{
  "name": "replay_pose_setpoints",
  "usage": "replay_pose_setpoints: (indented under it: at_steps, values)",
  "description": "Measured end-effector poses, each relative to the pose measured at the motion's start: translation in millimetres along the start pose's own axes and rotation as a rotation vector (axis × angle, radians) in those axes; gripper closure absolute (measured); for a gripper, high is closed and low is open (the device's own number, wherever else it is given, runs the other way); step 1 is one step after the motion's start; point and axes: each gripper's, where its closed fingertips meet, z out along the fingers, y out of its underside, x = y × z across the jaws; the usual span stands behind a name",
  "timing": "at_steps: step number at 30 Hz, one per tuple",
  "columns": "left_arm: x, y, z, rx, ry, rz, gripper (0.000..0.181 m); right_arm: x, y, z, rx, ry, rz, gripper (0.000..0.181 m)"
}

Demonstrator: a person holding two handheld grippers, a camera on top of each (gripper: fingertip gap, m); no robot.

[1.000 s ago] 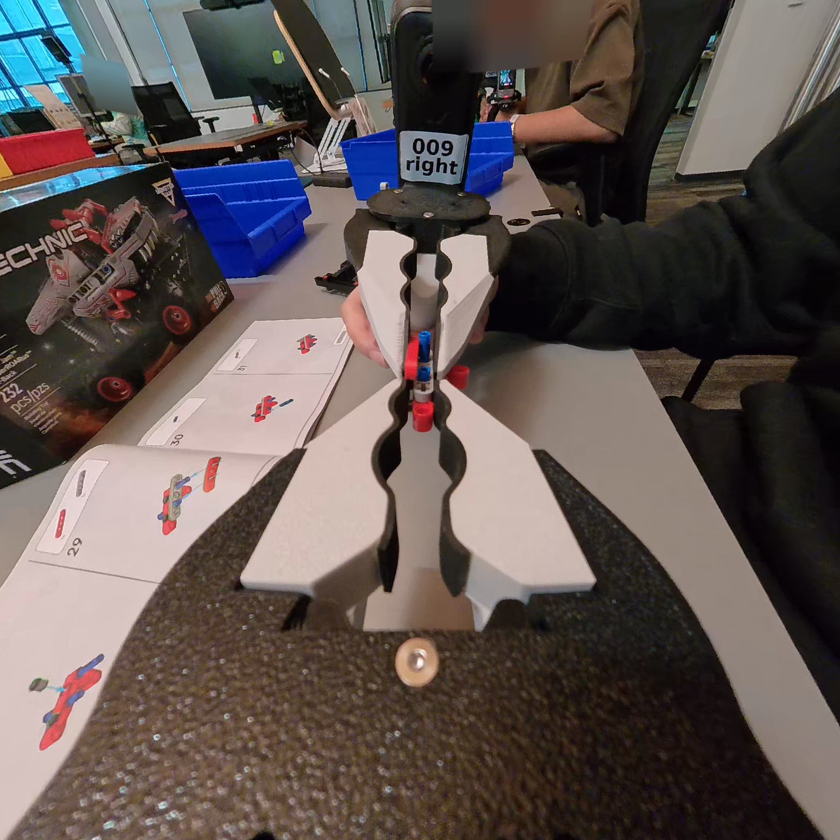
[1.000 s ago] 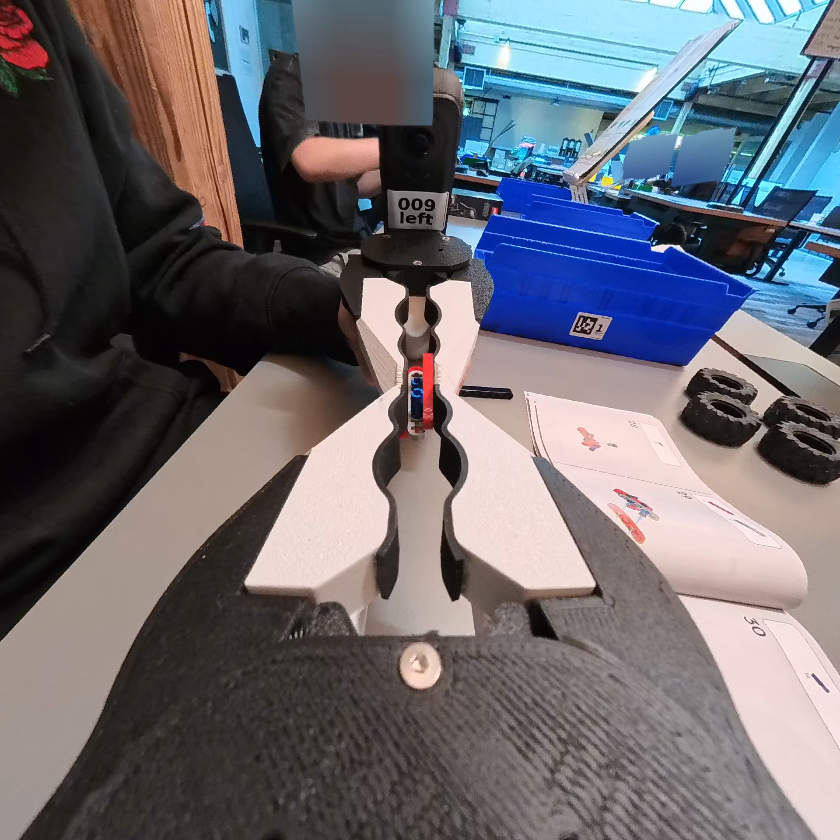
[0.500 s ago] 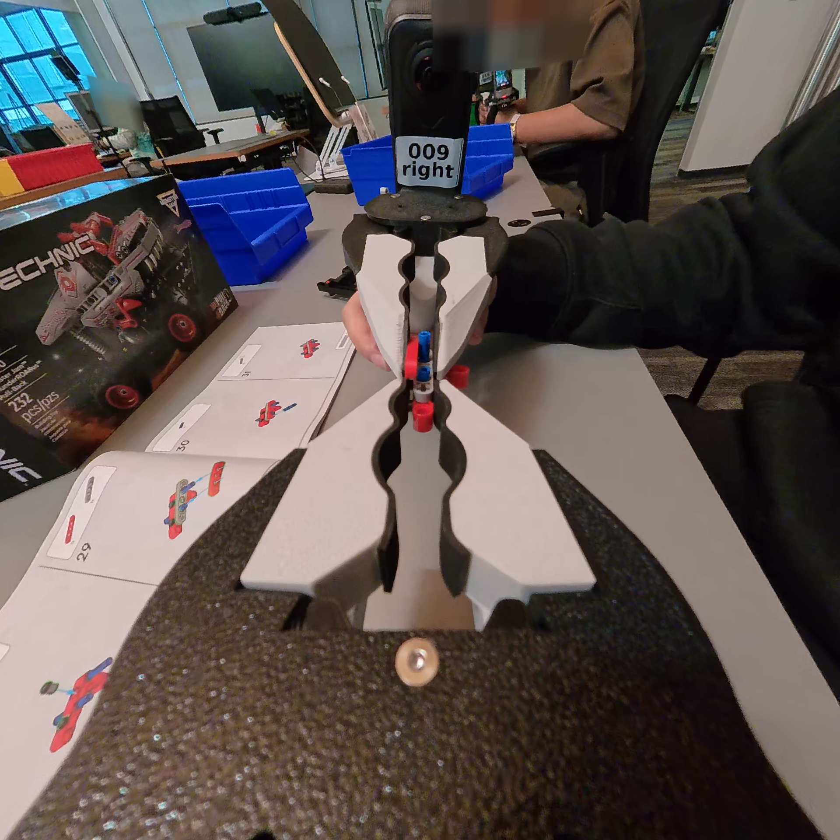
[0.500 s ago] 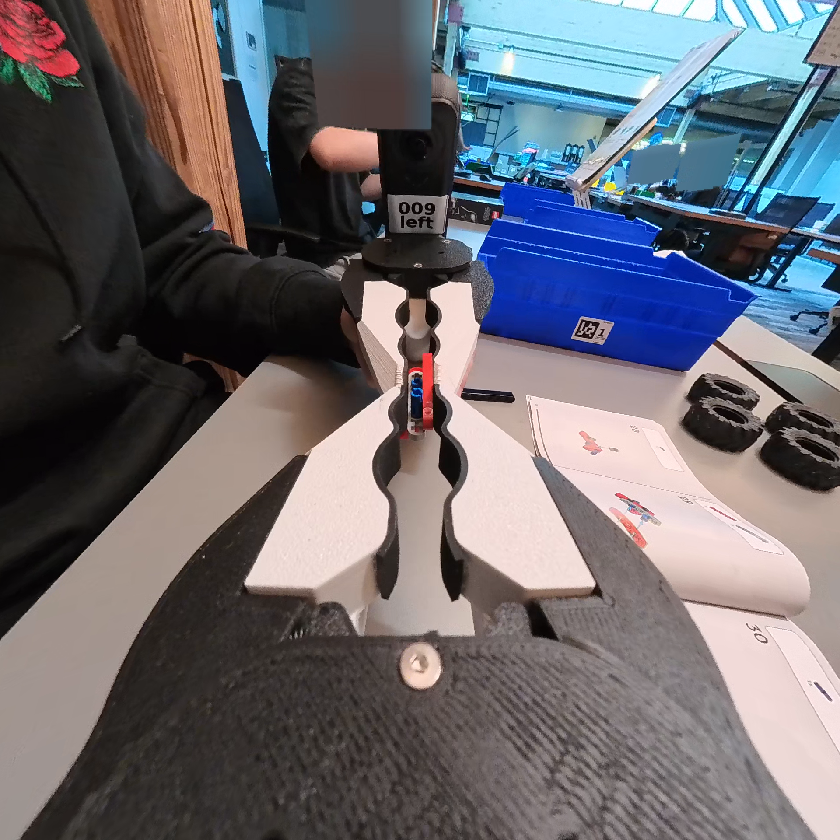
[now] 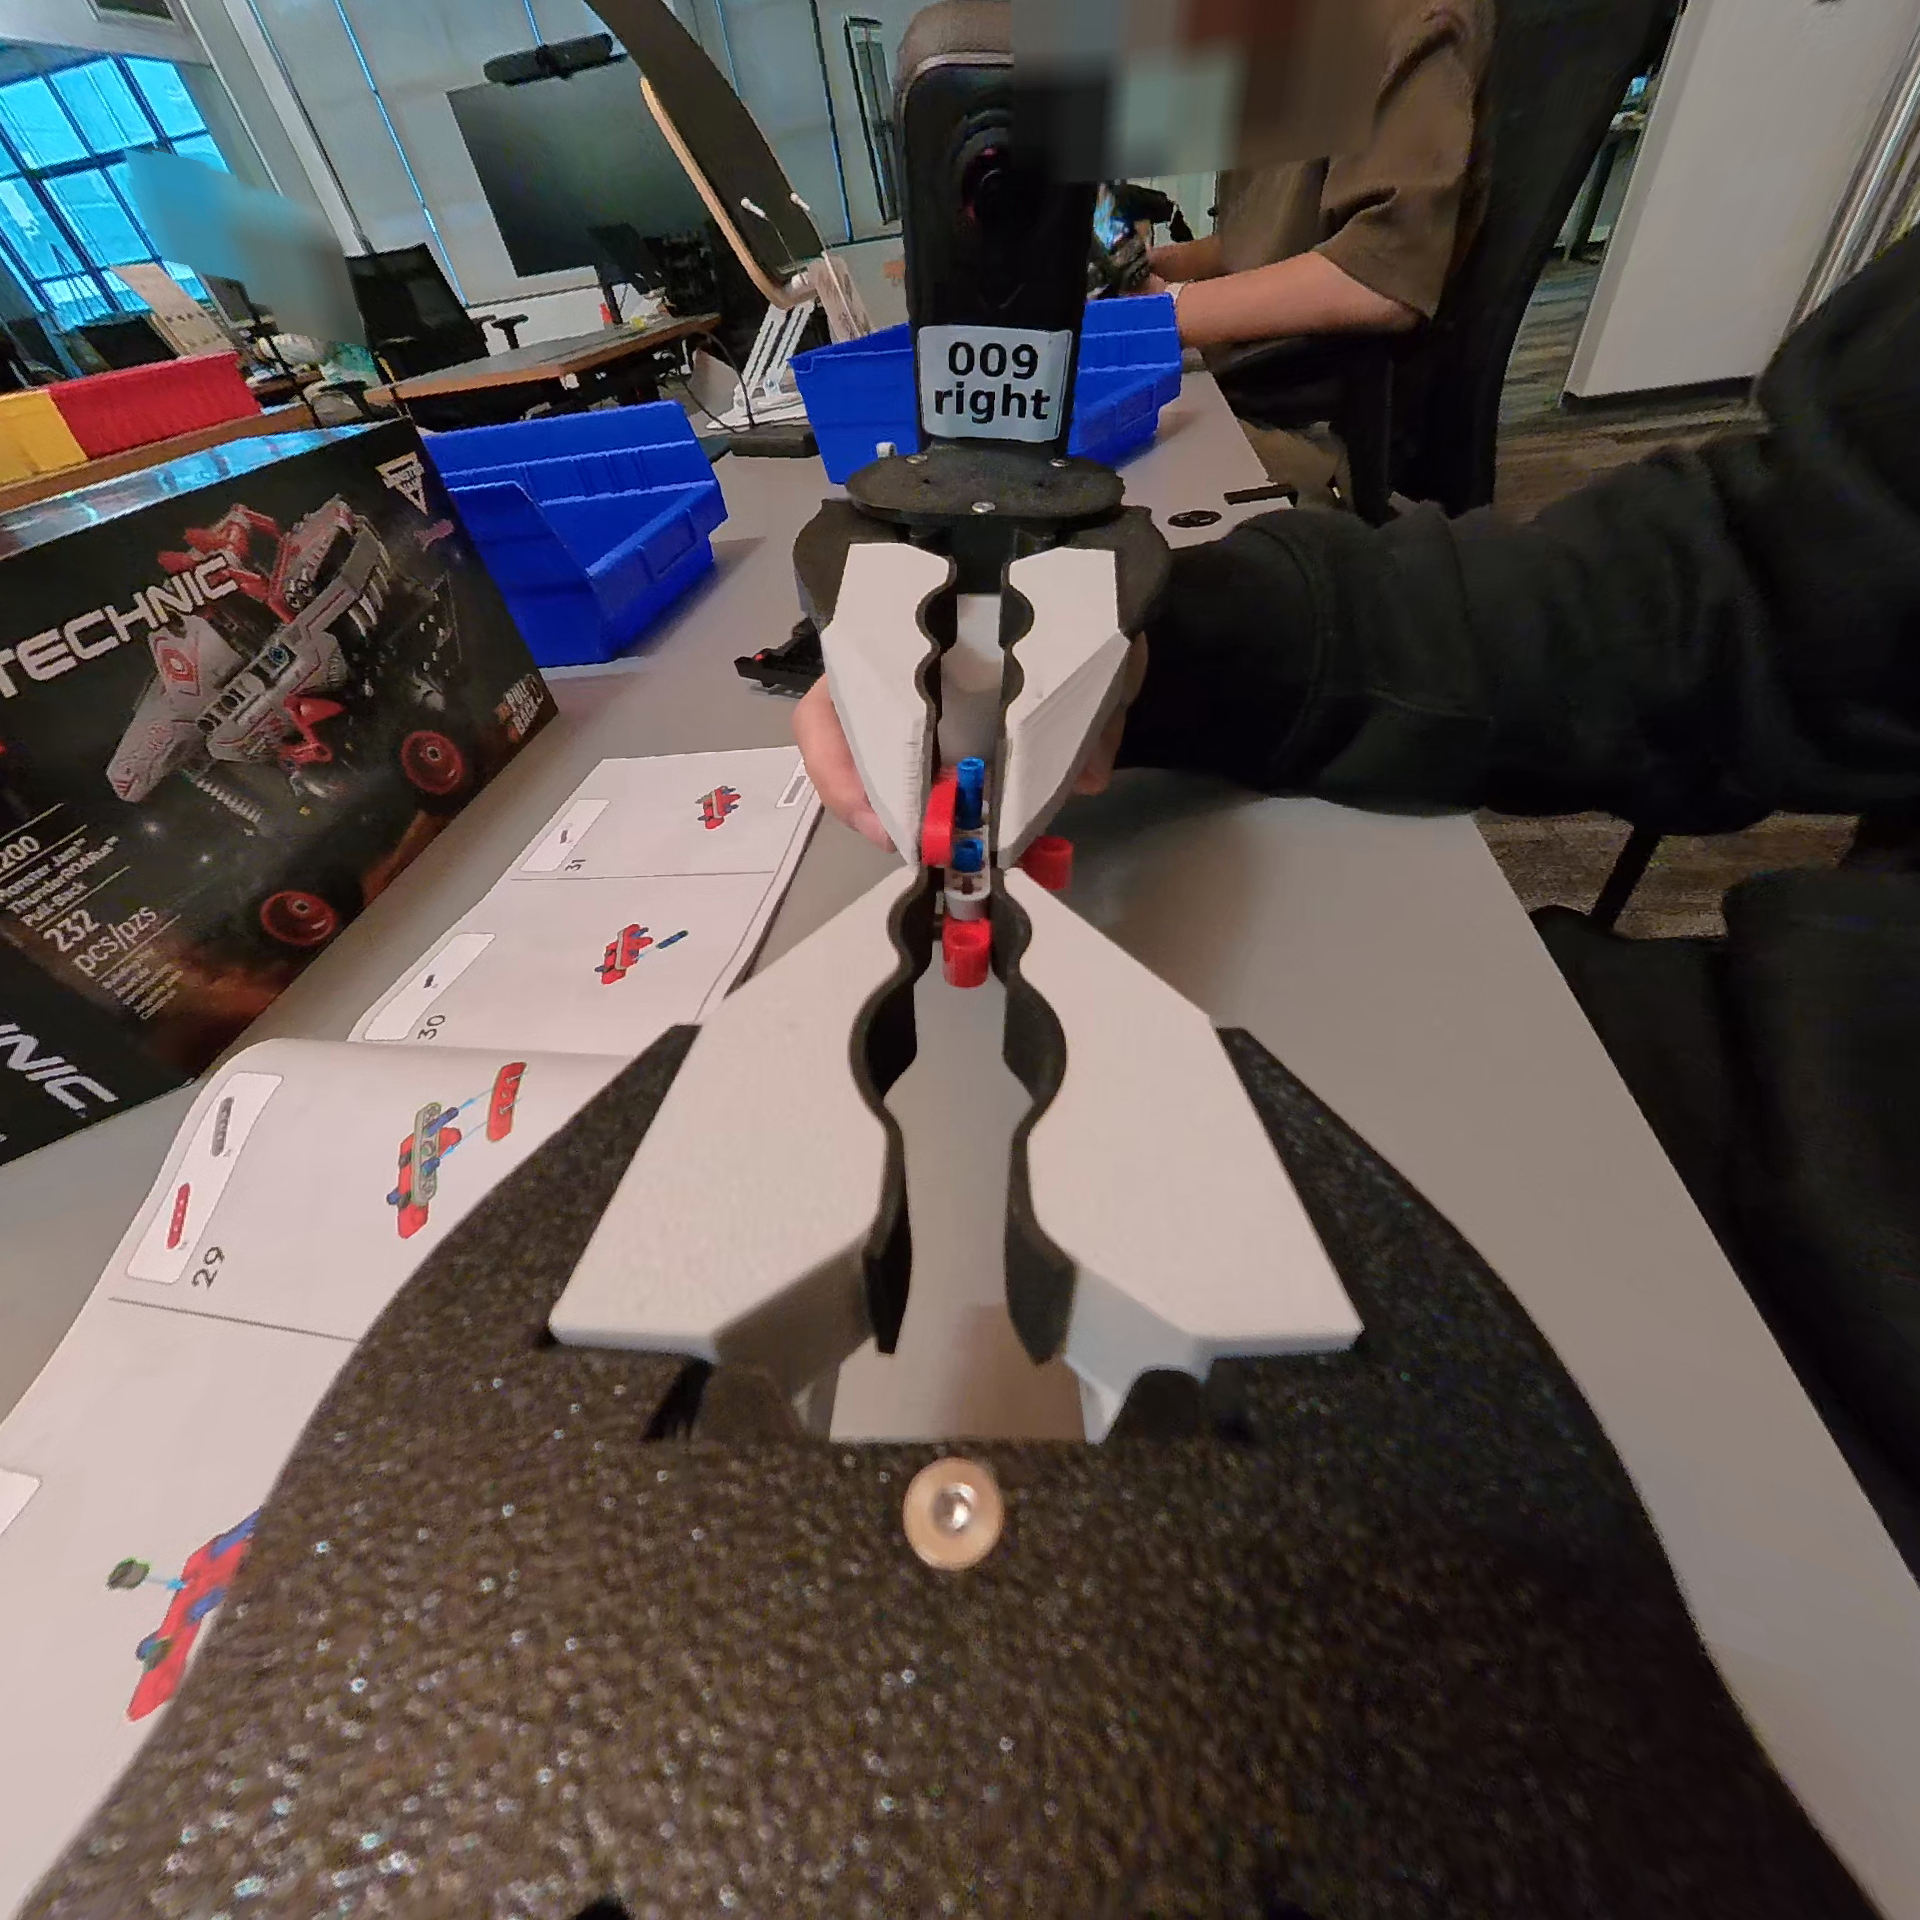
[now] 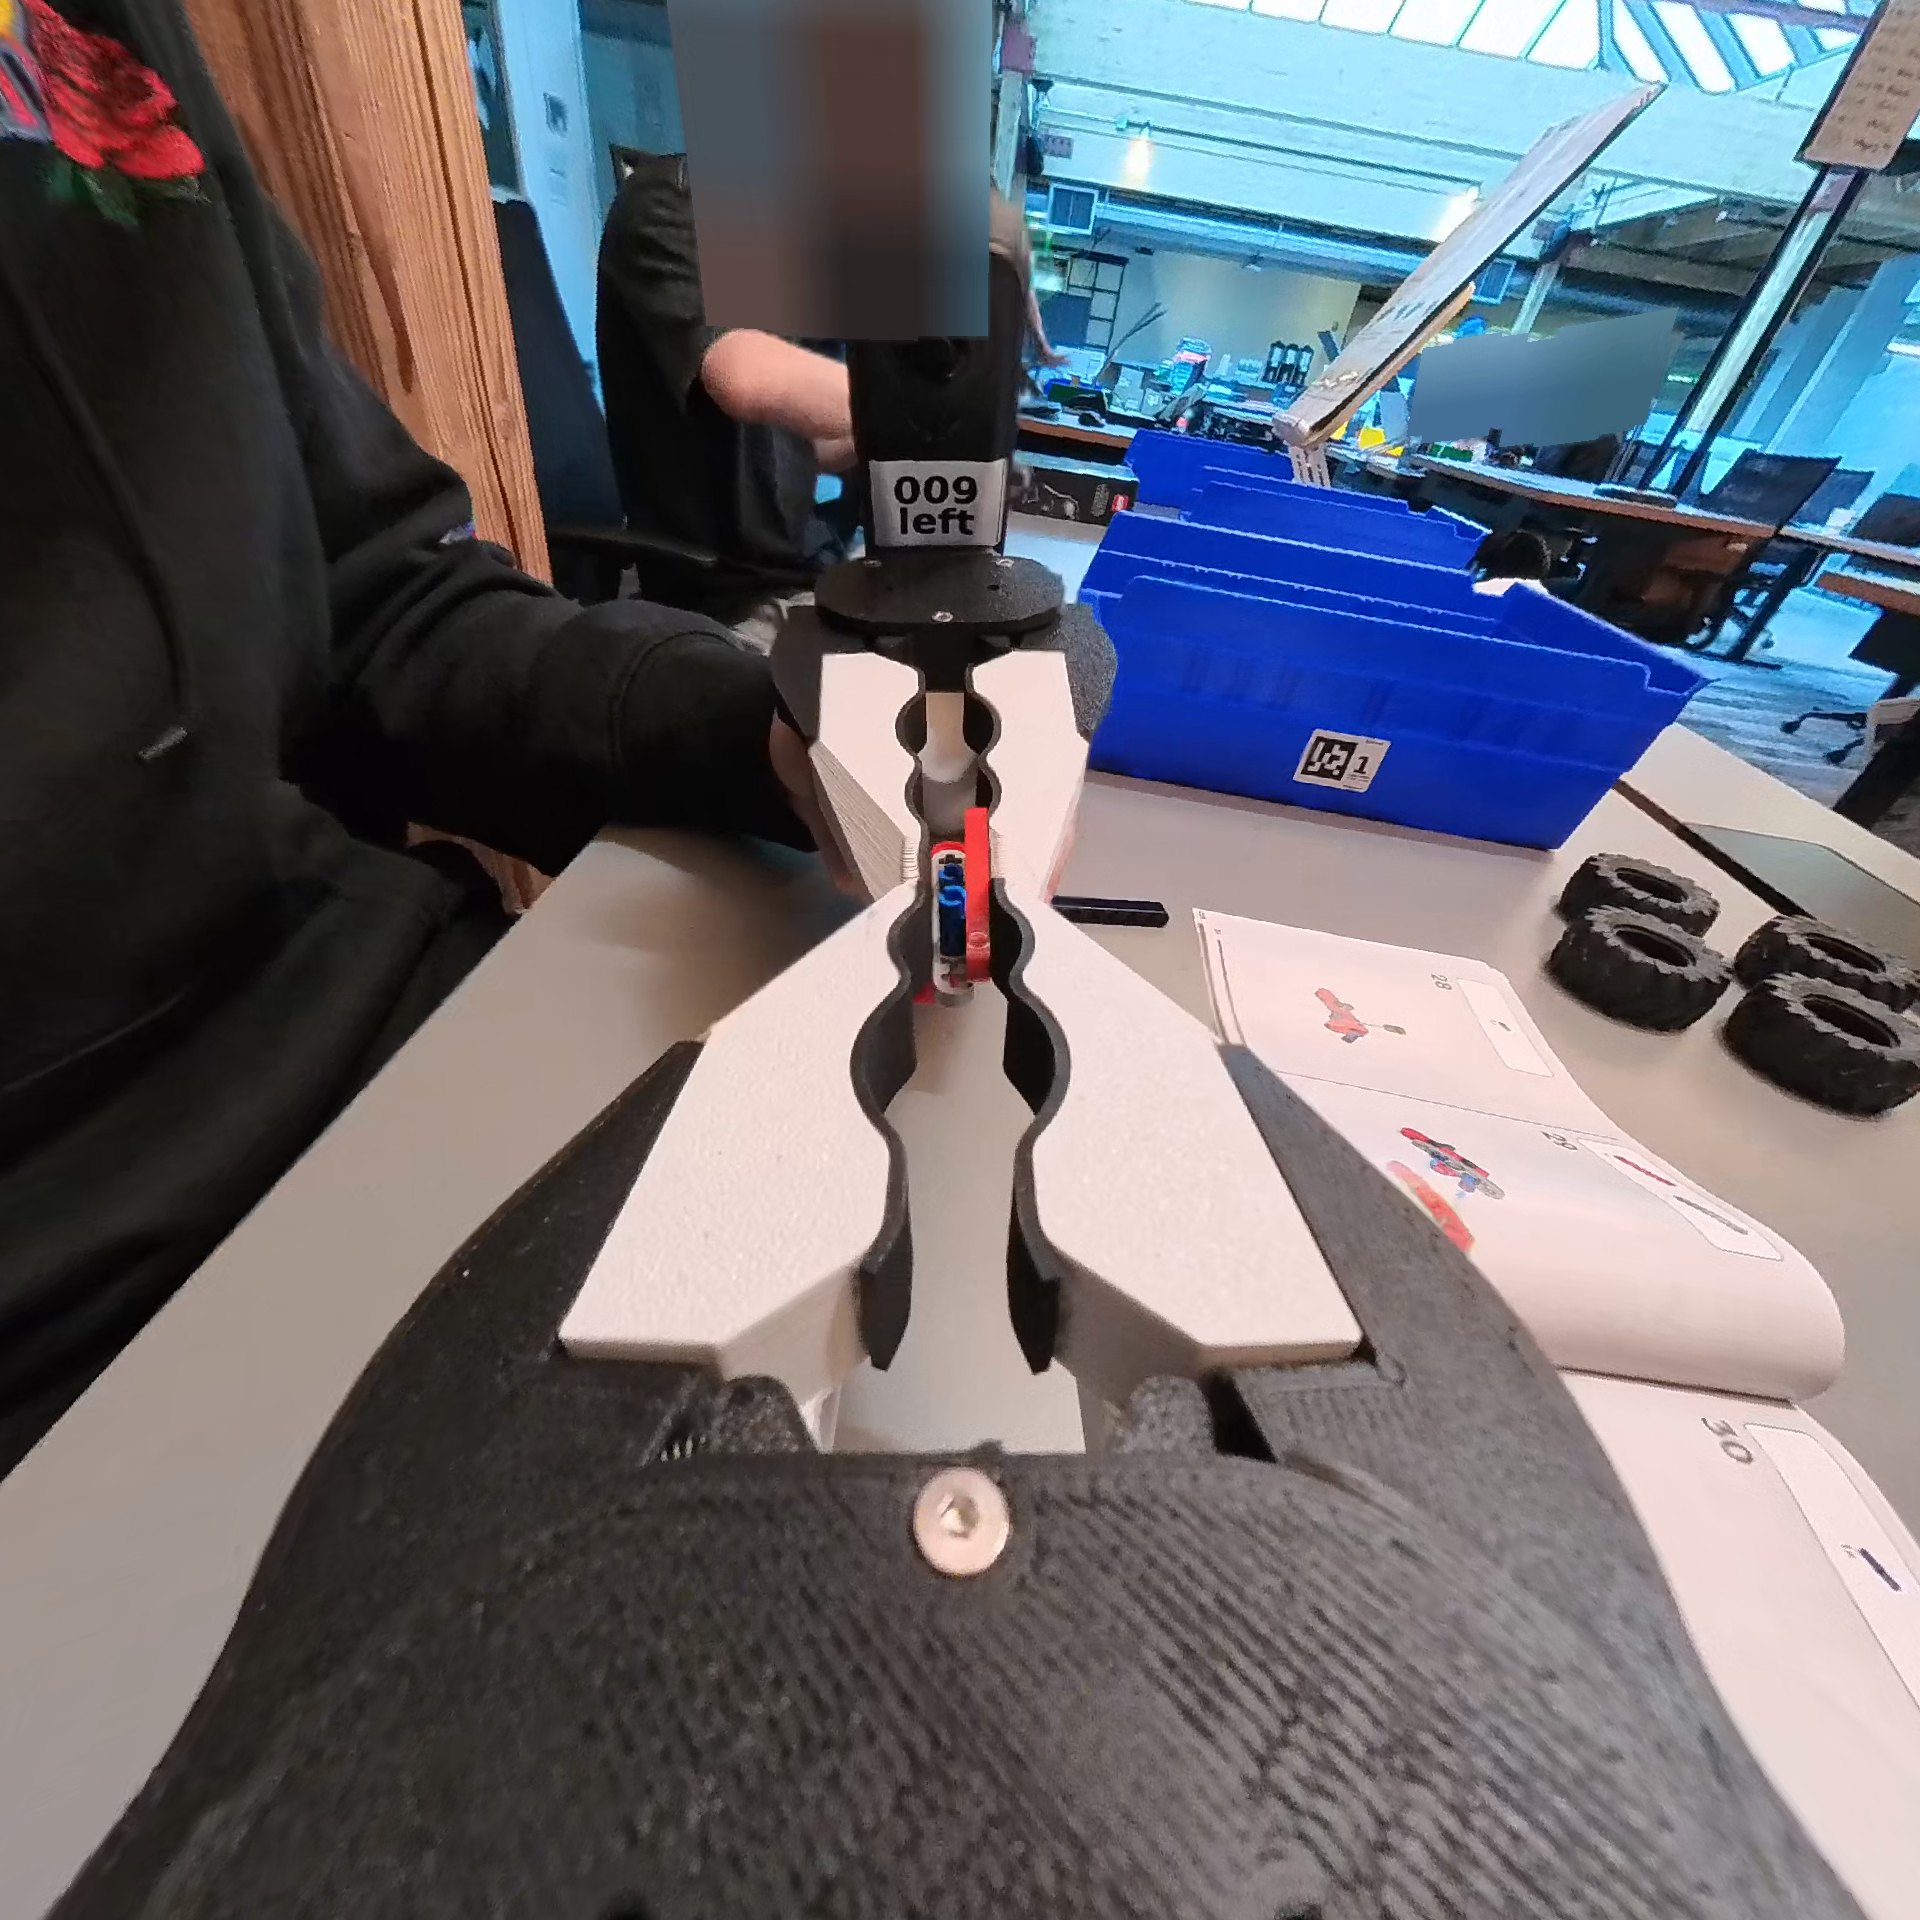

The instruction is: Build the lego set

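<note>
Tip to tip above the grey worktop (image 5: 1299, 1039), left gripper (image 5: 961, 914) and right gripper (image 6: 951, 935) both clench the small red-blue-grey plastic brick assembly (image 5: 961, 873), bracing it for pressing together.

Sunlit office windows (image 5: 62, 187), wooden pillar (image 6: 416, 260)

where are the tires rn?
The black tires show only in the right wrist view, clustered loose on the grey table at the far right edge, just beyond the open instruction booklet and right of the blue bin.
</note>
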Motion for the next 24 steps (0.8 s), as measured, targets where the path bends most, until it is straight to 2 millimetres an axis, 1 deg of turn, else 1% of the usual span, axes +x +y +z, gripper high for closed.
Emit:
replay_pose_setpoints:
  at_steps: [2, 4, 6, 7, 8, 9, 11, 14, 16, 20, 24]
  values:
    - [-2.6, -6.2, -2.5, 0.047, -0.015, -0.013, 0.174, 3.0, -6.8, 1.5, -0.015, 0.009, 0.004, 0.173]
    - [-10.9, -20.5, -9.9, 0.165, -0.052, -0.077, 0.174, 12.7, -22.6, 6.6, -0.089, 0.044, -0.091, 0.171]
    - [-26.7, -32.9, -24.3, 0.270, -0.124, -0.132, 0.174, 27.9, -36.2, 20.3, -0.214, 0.049, -0.173, 0.170]
    - [-31.7, -40.1, -33.9, 0.314, -0.155, -0.113, 0.174, 30.8, -45.2, 29.1, -0.228, 0.013, -0.150, 0.171]
    - [-34.1, -44.1, -41.4, 0.325, -0.182, -0.065, 0.174, 31.1, -49.4, 35.4, -0.240, -0.036, -0.104, 0.172]
    - [-35.5, -43.2, -44.9, 0.299, -0.207, -0.014, 0.174, 31.4, -48.4, 38.4, -0.257, -0.069, -0.086, 0.172]
    - [-39.1, -39.4, -47.6, 0.260, -0.242, 0.026, 0.174, 34.7, -45.6, 41.1, -0.226, -0.062, -0.089, 0.172]
    - [-38.9, -43.2, -51.0, 0.304, -0.197, -0.041, 0.174, 36.2, -50.6, 42.9, -0.092, -0.063, -0.009, 0.172]
    - [-39.4, -43.7, -53.5, 0.309, -0.193, -0.042, 0.175, 36.9, -51.0, 44.7, -0.038, -0.076, 0.048, 0.172]
    - [-40.7, -38.2, -55.1, 0.282, -0.180, -0.058, 0.175, 38.0, -46.1, 47.6, -0.078, -0.071, 0.081, 0.172]
    - [-36.7, -35.5, -54.9, 0.270, -0.135, -0.061, 0.175, 34.1, -43.0, 48.2, -0.192, -0.052, 0.068, 0.172]
